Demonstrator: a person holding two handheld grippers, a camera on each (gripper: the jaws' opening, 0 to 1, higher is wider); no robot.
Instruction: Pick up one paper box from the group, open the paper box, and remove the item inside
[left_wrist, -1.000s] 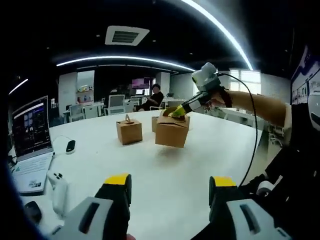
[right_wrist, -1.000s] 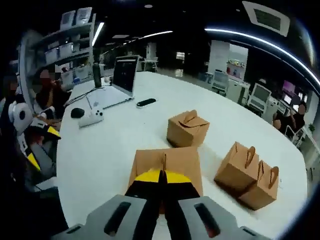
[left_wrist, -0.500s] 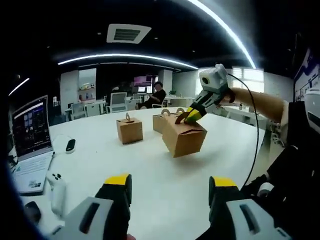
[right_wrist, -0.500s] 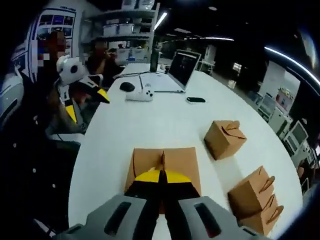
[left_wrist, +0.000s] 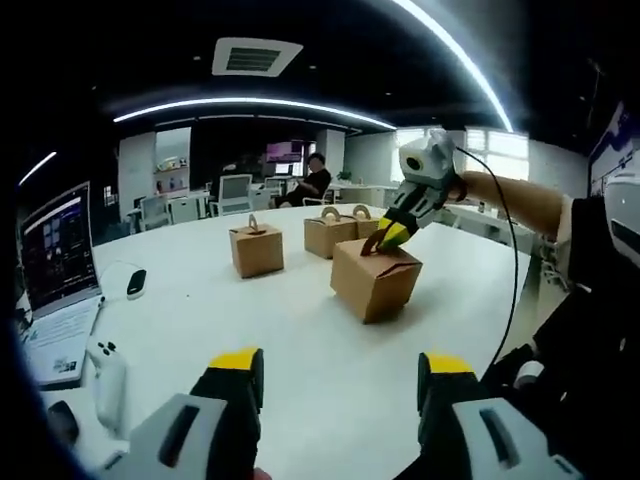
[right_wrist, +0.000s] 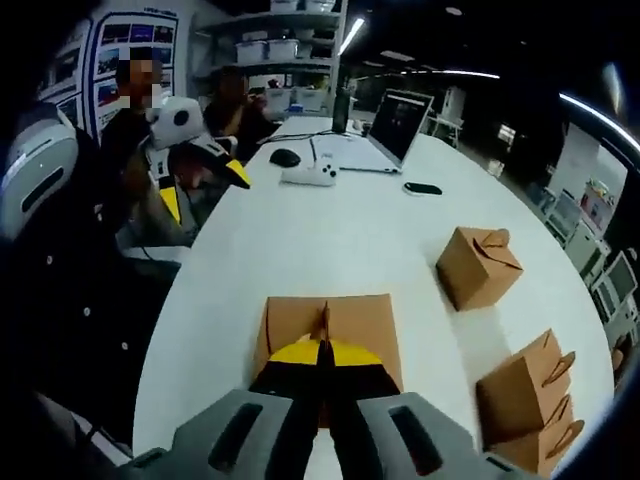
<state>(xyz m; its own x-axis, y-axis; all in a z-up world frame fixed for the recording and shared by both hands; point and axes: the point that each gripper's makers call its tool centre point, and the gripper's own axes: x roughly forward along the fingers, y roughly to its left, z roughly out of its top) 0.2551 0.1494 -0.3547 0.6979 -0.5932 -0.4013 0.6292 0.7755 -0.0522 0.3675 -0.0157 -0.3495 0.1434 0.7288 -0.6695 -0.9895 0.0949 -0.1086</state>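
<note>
A brown paper box (left_wrist: 372, 284) with a folded handle stands on the white table (left_wrist: 300, 350), apart from the group and nearer to me. My right gripper (left_wrist: 384, 238) is shut on its top handle; in the right gripper view my right gripper (right_wrist: 322, 352) pinches the handle over the box (right_wrist: 345, 322). Three more boxes stay behind: a single box (left_wrist: 256, 249) and a pair (left_wrist: 331, 235); in the right gripper view, the single box (right_wrist: 480, 266) and the pair (right_wrist: 525, 386). My left gripper (left_wrist: 340, 364) hangs open over the table's near edge, and it is the left gripper (right_wrist: 205, 188) seen by the person.
An open laptop (left_wrist: 55, 262), a dark phone (left_wrist: 136, 283) and a white controller (left_wrist: 106, 366) lie at the table's left. The right gripper view shows the laptop (right_wrist: 400, 115), a mouse (right_wrist: 285, 157) and the person holding the grippers (right_wrist: 60, 230). Another person sits far back (left_wrist: 312, 180).
My right gripper carried the box away from the group toward the near side and lowered it onto the table. The left gripper stayed open and still.
</note>
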